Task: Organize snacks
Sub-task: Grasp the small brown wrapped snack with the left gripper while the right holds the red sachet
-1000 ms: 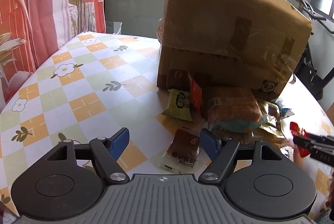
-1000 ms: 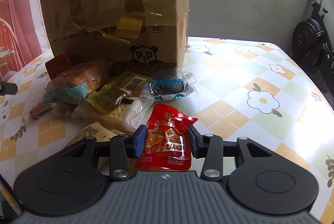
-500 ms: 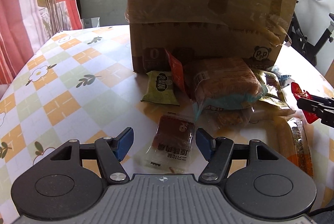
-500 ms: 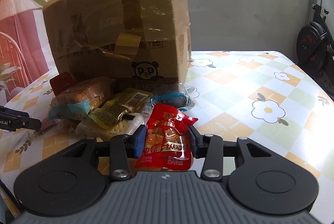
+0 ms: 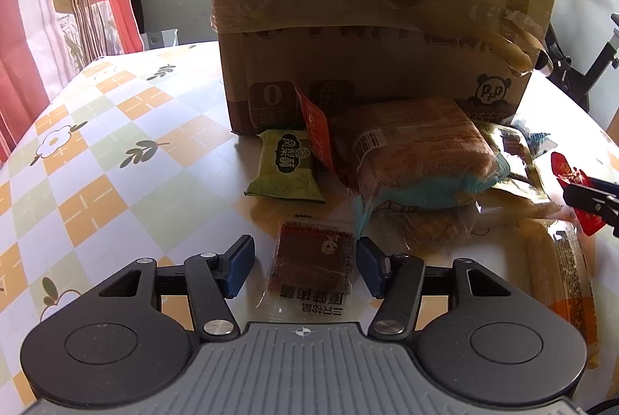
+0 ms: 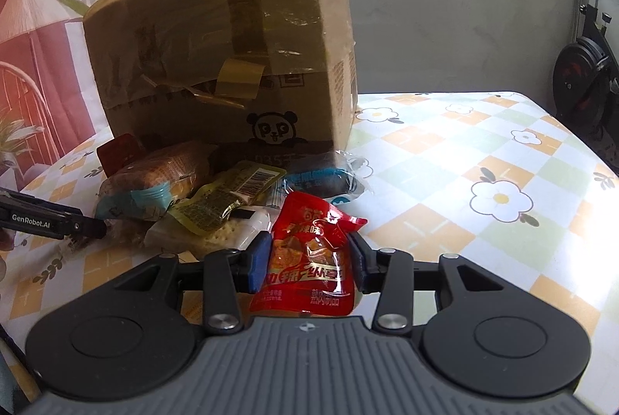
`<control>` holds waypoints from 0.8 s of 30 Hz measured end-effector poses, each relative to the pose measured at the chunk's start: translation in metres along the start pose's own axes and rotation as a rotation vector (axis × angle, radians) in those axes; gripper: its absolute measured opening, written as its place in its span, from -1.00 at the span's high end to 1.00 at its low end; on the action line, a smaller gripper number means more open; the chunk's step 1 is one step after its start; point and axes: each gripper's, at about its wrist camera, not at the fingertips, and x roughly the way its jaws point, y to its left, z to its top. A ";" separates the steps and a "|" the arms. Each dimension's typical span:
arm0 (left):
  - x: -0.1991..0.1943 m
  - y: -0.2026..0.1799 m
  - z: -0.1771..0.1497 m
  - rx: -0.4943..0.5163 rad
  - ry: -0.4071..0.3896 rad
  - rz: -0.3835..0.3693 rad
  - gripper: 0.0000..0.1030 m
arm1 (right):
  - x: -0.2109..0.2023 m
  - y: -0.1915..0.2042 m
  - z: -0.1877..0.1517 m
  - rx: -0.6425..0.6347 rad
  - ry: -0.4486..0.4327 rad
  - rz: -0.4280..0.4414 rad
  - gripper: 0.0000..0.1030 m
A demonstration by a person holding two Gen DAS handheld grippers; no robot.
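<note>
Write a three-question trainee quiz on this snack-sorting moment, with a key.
1. True or false: the right gripper is shut on the red snack pouch.
2. Which packet lies between the open fingers of the left gripper? A) green packet B) brown jerky packet C) bread loaf
3. Fill in: the snack pile sits against a cardboard ____.

Key: 1 true; 2 B; 3 box.

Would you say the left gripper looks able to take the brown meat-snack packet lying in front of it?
Probably yes: the left gripper is open, its fingers flank the brown packet, and nothing covers it, though the bread bag crowds its right edge.
</note>
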 end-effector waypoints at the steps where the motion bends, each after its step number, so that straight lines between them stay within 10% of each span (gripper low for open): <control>1: -0.001 -0.001 -0.002 0.001 -0.002 0.001 -0.18 | 0.000 0.000 0.000 0.000 0.001 0.001 0.14; 5: -0.002 -0.003 -0.006 0.015 -0.016 0.002 -0.18 | 0.002 0.002 0.001 -0.013 0.011 0.009 0.14; 9: -0.006 -0.004 -0.005 0.017 -0.022 -0.005 0.23 | 0.003 0.001 0.001 -0.010 0.017 0.010 0.13; 24: -0.033 0.002 -0.013 -0.043 -0.071 -0.025 0.25 | 0.007 -0.001 0.002 -0.003 0.036 0.007 0.13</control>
